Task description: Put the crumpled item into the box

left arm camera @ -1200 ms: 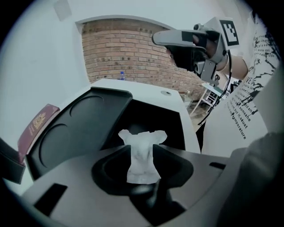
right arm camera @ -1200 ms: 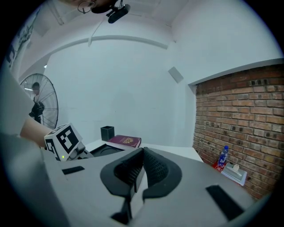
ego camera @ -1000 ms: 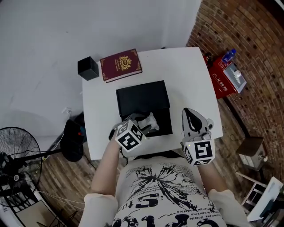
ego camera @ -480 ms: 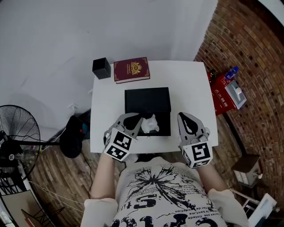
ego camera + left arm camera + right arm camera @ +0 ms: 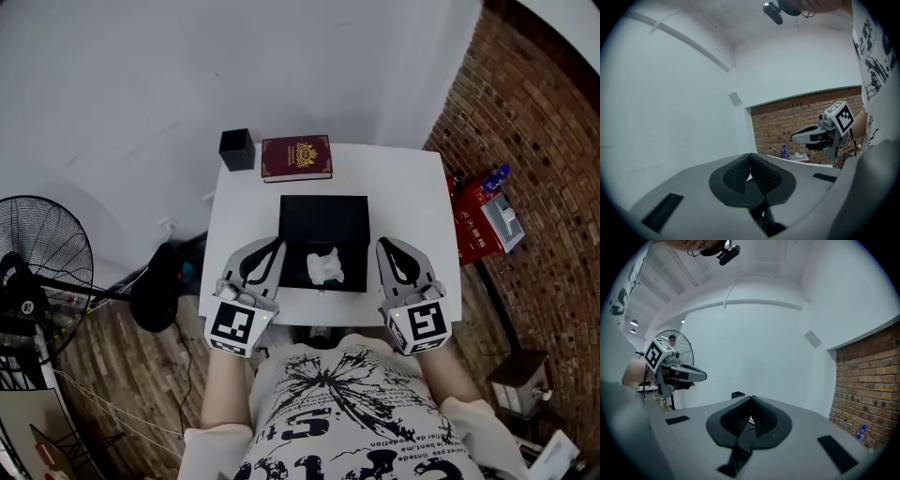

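The crumpled white item [image 5: 325, 266] lies inside the open black box [image 5: 324, 222] in the middle of the white table [image 5: 403, 187]. My left gripper [image 5: 265, 247] is held at the box's left side, near the table's front edge, with its jaws shut and nothing between them. My right gripper [image 5: 390, 247] mirrors it at the box's right side, also shut and empty. In the left gripper view the closed pads [image 5: 751, 169] point at the wall, and the right gripper [image 5: 794, 137] shows against the bricks. The right gripper view shows its pads [image 5: 751, 414] closed.
A dark red book [image 5: 296, 157] and a small black cube-shaped container [image 5: 237, 149] sit at the table's far edge. A floor fan [image 5: 42, 272] stands at the left, a dark bag [image 5: 159, 295] beside the table. A brick wall and a red case [image 5: 478, 223] are on the right.
My left gripper let go of the crumpled item, which now lies in the box, then drew back to the left and shut. The head camera's view shifted; the right gripper kept its place.
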